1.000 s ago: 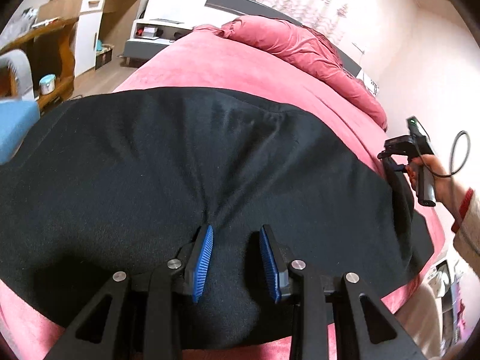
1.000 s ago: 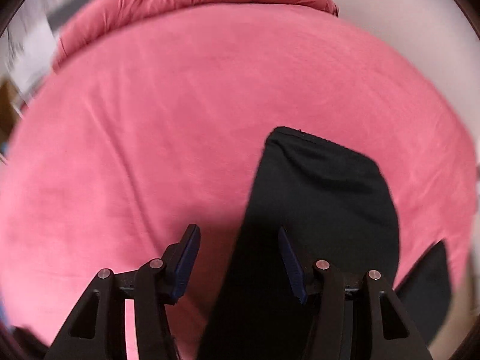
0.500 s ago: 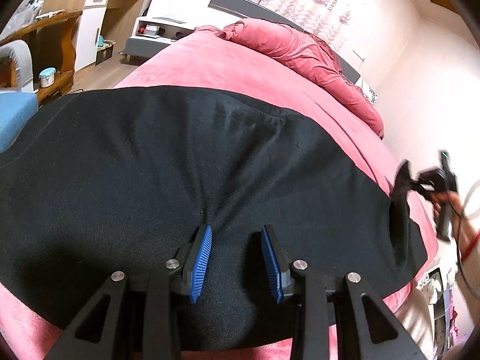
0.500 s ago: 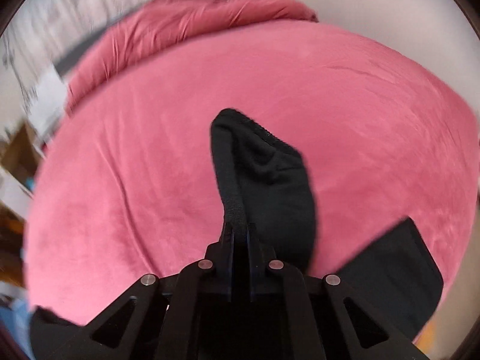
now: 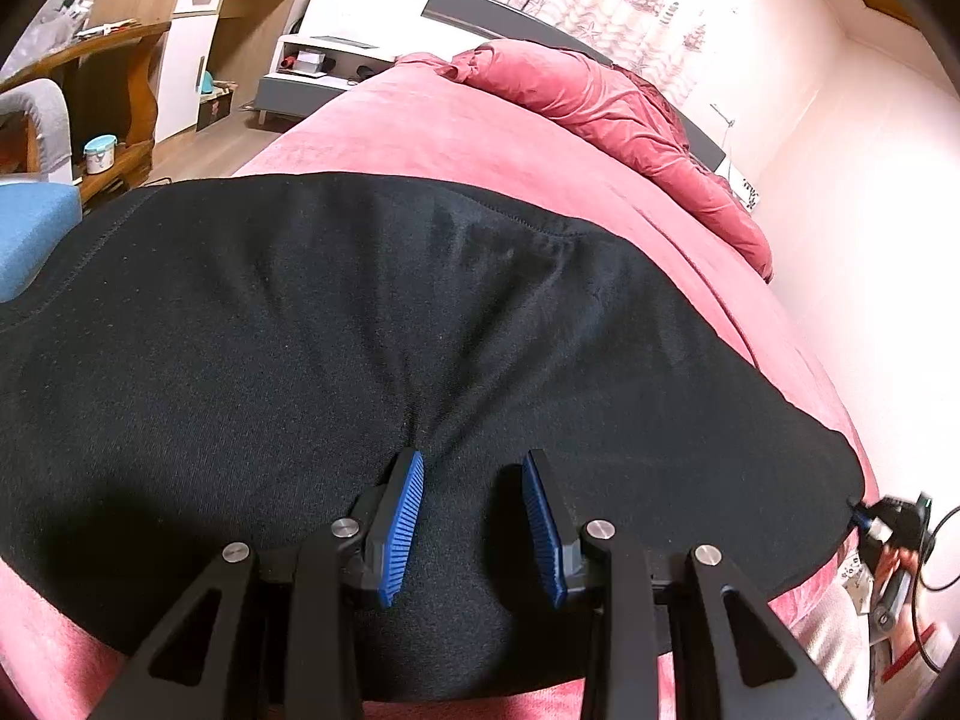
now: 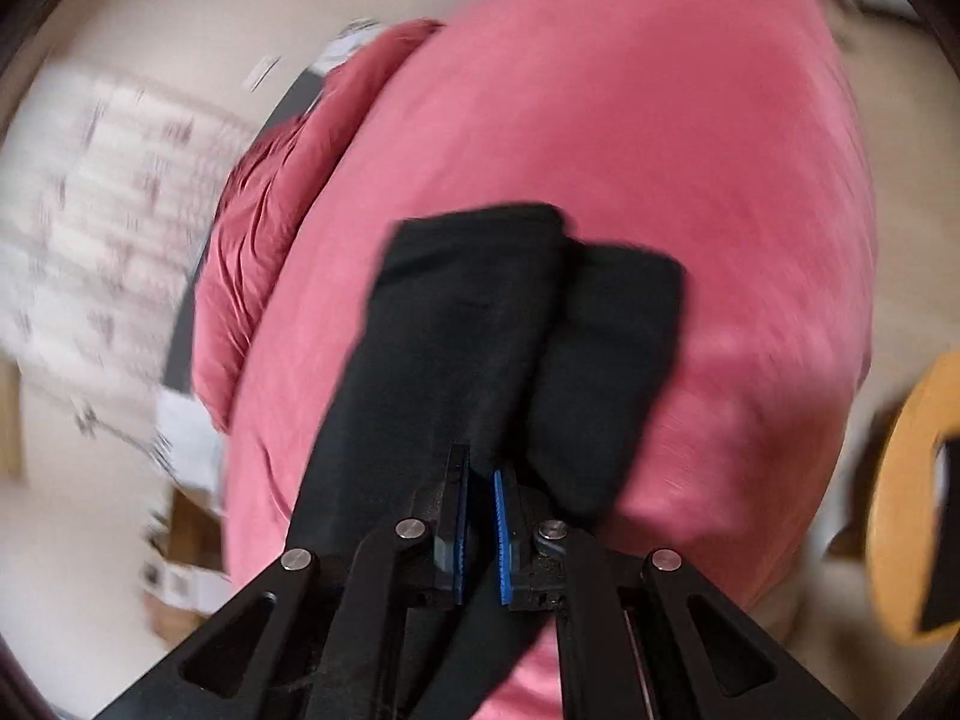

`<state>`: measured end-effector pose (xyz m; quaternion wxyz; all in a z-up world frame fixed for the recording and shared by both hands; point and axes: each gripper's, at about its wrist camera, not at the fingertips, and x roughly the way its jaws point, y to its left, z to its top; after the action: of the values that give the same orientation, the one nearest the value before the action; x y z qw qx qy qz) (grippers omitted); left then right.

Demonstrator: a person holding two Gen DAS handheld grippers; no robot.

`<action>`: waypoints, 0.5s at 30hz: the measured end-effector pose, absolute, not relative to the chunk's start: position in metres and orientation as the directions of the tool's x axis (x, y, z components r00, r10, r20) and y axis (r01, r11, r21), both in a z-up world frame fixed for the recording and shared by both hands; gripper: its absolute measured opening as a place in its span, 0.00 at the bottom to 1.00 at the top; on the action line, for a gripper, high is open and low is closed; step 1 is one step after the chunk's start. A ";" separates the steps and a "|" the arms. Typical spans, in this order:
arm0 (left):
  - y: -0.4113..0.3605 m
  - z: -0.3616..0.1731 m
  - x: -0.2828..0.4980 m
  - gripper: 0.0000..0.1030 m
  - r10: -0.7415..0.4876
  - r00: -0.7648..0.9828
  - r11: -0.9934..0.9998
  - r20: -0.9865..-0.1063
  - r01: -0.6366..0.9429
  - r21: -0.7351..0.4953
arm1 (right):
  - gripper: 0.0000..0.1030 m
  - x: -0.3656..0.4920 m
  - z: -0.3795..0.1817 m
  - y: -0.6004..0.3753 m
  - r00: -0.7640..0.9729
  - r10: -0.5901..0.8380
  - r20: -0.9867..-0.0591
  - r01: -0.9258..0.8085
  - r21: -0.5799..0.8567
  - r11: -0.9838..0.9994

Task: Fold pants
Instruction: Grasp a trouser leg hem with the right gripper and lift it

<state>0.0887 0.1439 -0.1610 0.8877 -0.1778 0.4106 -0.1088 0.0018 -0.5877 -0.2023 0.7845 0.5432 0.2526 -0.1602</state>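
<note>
Black pants (image 5: 360,330) lie spread across the pink bed (image 5: 480,138). My left gripper (image 5: 474,468) is open, its blue pads resting low over the pants near a pinch of wrinkled fabric. My right gripper (image 6: 480,474) is shut on the leg end of the pants (image 6: 468,312), which hangs in two folds ahead of the jaws above the bed (image 6: 660,120). The right gripper also shows at the far right of the left wrist view (image 5: 888,525), at the edge of the pants.
A rumpled pink duvet (image 5: 612,108) lies along the bed's far side by the curtained wall. A wooden desk (image 5: 108,72), a blue chair seat (image 5: 30,228) and a white nightstand (image 5: 324,66) stand at the left. A yellow round object (image 6: 906,510) is at the right.
My right gripper closed on the pants leg end and lifted it, swinging down and right at the bed's edge. The left gripper stayed open over the pants.
</note>
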 end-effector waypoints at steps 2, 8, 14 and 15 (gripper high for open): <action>0.143 -0.160 0.088 0.34 -0.334 0.638 0.916 -0.694 0.044 -0.400 | 0.14 -0.005 -0.211 -0.586 0.862 0.030 -0.505 0.470 0.822 0.323; 0.134 -0.156 0.089 0.39 -0.319 0.635 0.923 -0.703 0.040 -0.383 | 0.52 -0.002 -0.202 -0.590 0.910 -0.029 -0.414 0.403 0.863 0.306; 0.130 -0.156 0.090 0.39 -0.317 0.634 0.926 -0.705 0.048 -0.374 | 0.07 0.011 -0.181 -0.586 0.864 0.036 -0.502 0.464 0.822 0.329; 0.131 -0.156 0.091 0.39 -0.323 0.633 0.922 -0.704 0.044 -0.384 | 0.07 0.005 -0.172 -0.585 0.868 0.019 -0.496 0.458 0.814 0.357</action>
<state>0.0906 0.1307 -0.1562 0.8878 -0.1679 0.4159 -0.1035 0.0052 -0.5853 -0.1720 0.7946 0.5500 0.2166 -0.1381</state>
